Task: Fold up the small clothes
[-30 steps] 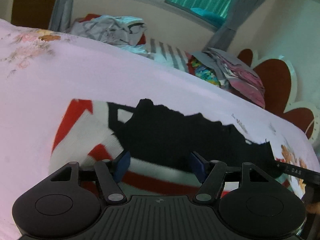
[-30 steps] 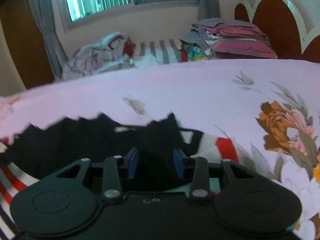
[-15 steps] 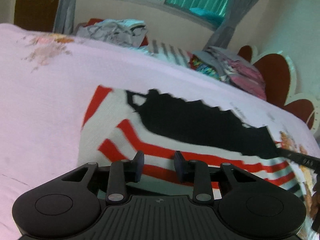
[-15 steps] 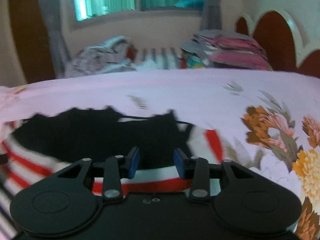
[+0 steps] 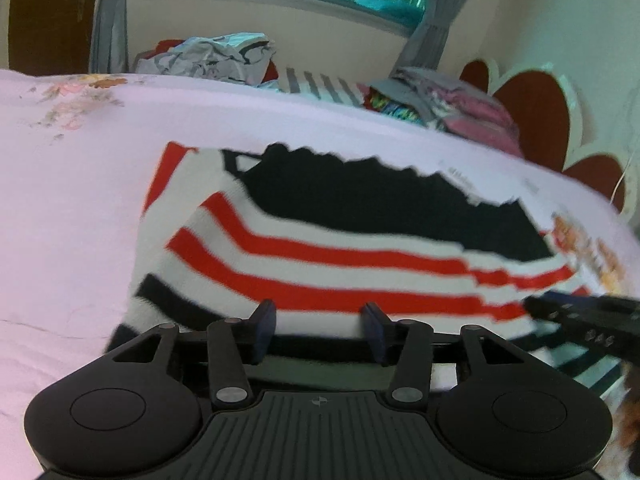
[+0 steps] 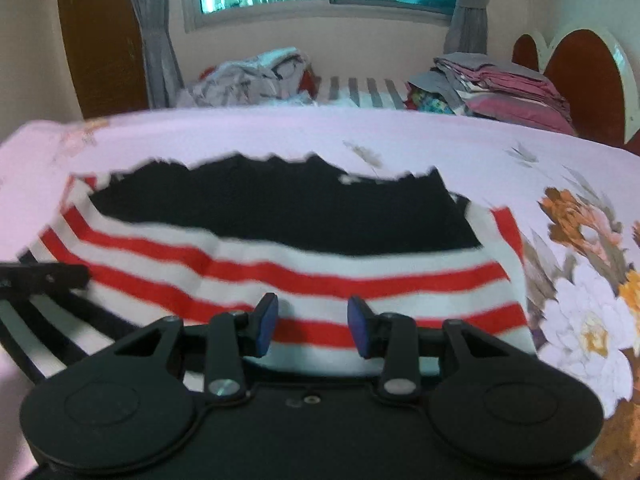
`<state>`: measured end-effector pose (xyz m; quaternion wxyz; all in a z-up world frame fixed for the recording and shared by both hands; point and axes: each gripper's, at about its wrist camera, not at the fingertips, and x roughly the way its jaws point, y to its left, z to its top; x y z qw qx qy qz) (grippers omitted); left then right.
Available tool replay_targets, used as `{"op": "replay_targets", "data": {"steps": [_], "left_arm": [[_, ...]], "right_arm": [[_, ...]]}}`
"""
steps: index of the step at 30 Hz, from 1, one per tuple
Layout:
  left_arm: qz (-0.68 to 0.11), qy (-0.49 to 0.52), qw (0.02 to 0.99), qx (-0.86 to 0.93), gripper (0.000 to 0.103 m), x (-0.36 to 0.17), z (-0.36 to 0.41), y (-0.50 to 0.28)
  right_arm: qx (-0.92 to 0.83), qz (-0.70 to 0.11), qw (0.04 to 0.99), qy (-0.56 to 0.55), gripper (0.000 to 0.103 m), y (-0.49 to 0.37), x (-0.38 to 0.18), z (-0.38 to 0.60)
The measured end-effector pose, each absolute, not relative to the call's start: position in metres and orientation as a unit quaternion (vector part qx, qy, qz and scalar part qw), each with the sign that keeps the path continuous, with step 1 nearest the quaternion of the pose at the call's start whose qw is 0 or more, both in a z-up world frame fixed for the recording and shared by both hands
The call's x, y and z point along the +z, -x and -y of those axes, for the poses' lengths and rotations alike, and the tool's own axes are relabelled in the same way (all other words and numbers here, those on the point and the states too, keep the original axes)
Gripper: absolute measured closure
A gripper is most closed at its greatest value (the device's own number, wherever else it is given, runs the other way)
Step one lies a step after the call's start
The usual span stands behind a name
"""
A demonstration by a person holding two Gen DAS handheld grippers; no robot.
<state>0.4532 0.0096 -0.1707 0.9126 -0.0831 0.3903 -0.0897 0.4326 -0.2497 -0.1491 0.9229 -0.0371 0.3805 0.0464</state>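
A small garment with red, white and black stripes (image 5: 340, 264) lies on the pink floral bed sheet (image 5: 72, 208), with a black cloth (image 5: 392, 200) spread over its far part. It also shows in the right wrist view (image 6: 304, 280), with the black cloth (image 6: 280, 208) behind. My left gripper (image 5: 318, 326) is open and empty above the garment's near left edge. My right gripper (image 6: 312, 322) is open and empty above the near right edge. The right gripper's tip (image 5: 584, 316) shows at the right of the left wrist view.
At the far side of the bed lie a crumpled grey pile (image 6: 248, 76), a striped cloth (image 6: 368, 92) and a stack of folded pink and grey clothes (image 6: 500, 84). A red and white headboard (image 6: 580, 76) stands at the right. A window is behind.
Both grippers pulled back toward me, so more of the striped garment shows in front of the black cloth. Both jaws now stand wider open than half a second ago.
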Motion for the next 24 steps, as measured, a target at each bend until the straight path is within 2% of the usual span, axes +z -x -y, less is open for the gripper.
{"op": "replay_targets", "data": {"steps": [4,7,24], "left_arm": [[-0.392,0.082,0.913,-0.082,0.055,-0.171,-0.02,-0.445],[-0.393,0.081,0.913,-0.079,0.055,-0.171,-0.024,-0.441],[-0.393,0.098,0.912,-0.07,0.055,-0.165,-0.031,-0.424]], "right_arm": [[0.017,-0.377,0.924,0.059,0.062,-0.419,-0.152,0.268],[0.004,-0.379,0.925,0.035,0.059,-0.41,-0.153,0.288],[-0.014,-0.392,0.92,0.008,0.059,-0.383,-0.146,0.294]]}}
